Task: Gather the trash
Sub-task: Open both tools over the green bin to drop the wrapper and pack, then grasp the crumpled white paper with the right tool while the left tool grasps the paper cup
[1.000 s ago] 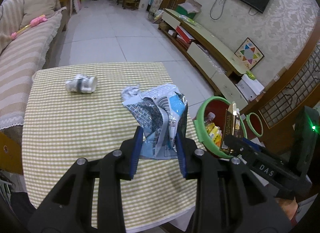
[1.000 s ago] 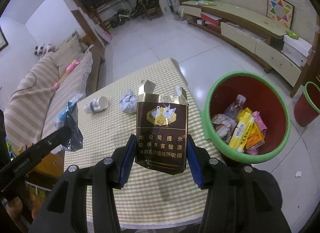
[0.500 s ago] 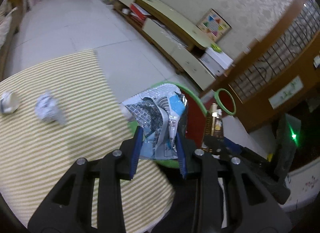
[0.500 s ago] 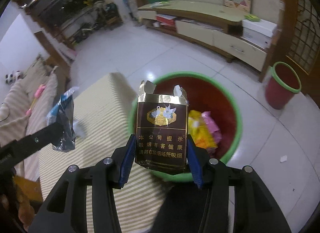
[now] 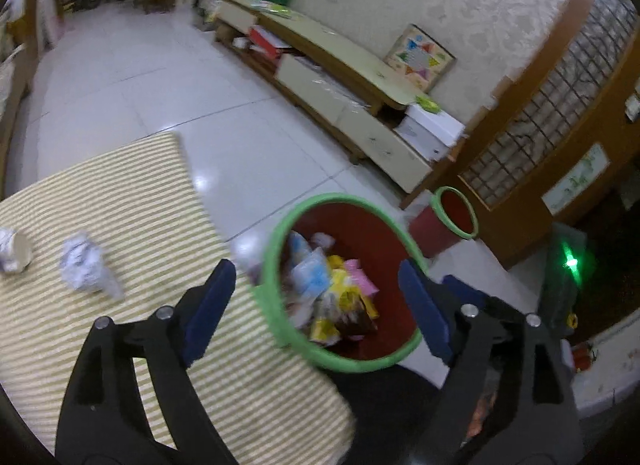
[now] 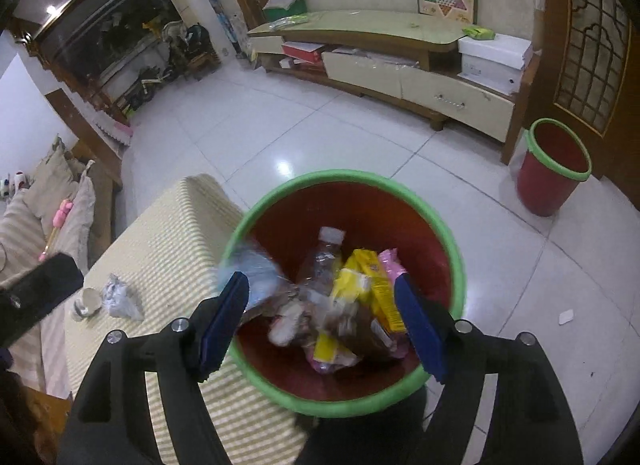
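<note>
Both grippers hang open and empty over a red bin with a green rim point(image 5: 276, 241) point(image 6: 456, 253) beside the table. My left gripper point(image 5: 316, 305) spans its left rim. My right gripper point(image 6: 322, 319) is above its middle. The bin holds wrappers, a yellow box point(image 6: 380, 285), a clear bottle point(image 6: 320, 261), the blue-white wrapper point(image 5: 310, 271) and the brown cigarette pack point(image 6: 356, 329), both blurred. A crumpled paper ball point(image 5: 86, 263) point(image 6: 120, 299) and a crushed paper cup point(image 5: 14, 251) point(image 6: 86, 301) lie on the table.
The table has a yellow striped cloth point(image 5: 132, 201) point(image 6: 176, 233). A second, smaller red bin point(image 5: 452, 217) point(image 6: 552, 169) stands on the tiled floor by a low TV cabinet point(image 6: 400, 65). A striped sofa point(image 6: 24, 225) is left of the table.
Both grippers opened over the bin. The blue-white wrapper left my left gripper and the cigarette pack left my right gripper; both now lie in the bin.
</note>
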The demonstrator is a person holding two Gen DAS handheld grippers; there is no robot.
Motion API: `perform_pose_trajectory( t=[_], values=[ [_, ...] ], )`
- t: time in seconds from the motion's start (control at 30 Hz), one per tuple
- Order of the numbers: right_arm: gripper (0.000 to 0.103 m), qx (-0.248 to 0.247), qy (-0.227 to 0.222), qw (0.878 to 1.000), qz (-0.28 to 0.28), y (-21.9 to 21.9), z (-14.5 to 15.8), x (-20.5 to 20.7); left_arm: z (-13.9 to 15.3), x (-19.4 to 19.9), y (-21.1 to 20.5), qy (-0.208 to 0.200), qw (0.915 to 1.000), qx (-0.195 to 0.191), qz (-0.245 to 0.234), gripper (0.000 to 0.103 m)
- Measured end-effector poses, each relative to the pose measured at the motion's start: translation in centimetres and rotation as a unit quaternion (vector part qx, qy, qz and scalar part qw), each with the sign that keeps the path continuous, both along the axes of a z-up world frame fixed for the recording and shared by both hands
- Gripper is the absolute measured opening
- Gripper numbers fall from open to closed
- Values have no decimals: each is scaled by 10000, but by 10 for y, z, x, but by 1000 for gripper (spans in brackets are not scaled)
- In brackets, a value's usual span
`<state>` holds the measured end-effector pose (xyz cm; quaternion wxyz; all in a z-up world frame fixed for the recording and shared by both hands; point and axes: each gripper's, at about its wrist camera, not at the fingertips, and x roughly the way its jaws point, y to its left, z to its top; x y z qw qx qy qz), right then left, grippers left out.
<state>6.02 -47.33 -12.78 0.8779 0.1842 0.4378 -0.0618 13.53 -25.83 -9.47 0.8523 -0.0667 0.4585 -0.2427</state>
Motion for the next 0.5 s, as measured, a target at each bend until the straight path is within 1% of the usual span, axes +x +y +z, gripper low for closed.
perform_pose_trajectory(
  t=[0.07, 0.1, 0.17, 0.2, 0.33, 0.4, 0.47, 0.5],
  values=[
    [73, -19, 10, 9998, 190, 18, 1, 3, -7, -3, 31, 122, 9990, 59, 419, 83],
    [73, -3, 13, 9996, 298, 27, 0, 5, -10, -4, 41, 155, 9984, 89, 543, 83],
    [73, 44, 82, 9977, 673, 58, -4, 14, -19, -15, 73, 220, 9956, 219, 881, 83],
    [73, 38, 123, 9966, 816, 70, -6, 20, -25, -24, 90, 242, 9936, 346, 1046, 83],
    [73, -9, 263, 9861, 1641, 146, -19, 49, -43, -51, 144, 419, 9859, 721, 1451, 83],
    [74, -73, 321, 9795, 1988, 181, -26, 66, -50, -60, 171, 558, 9812, 717, 1702, 83],
    [74, -95, 442, 9731, 2258, 217, -38, 89, -56, -65, 202, 757, 9745, 501, 2054, 83],
    [74, -87, 522, 9702, 2363, 236, -47, 101, -57, -66, 210, 797, 9722, 446, 2156, 83]
  ],
)
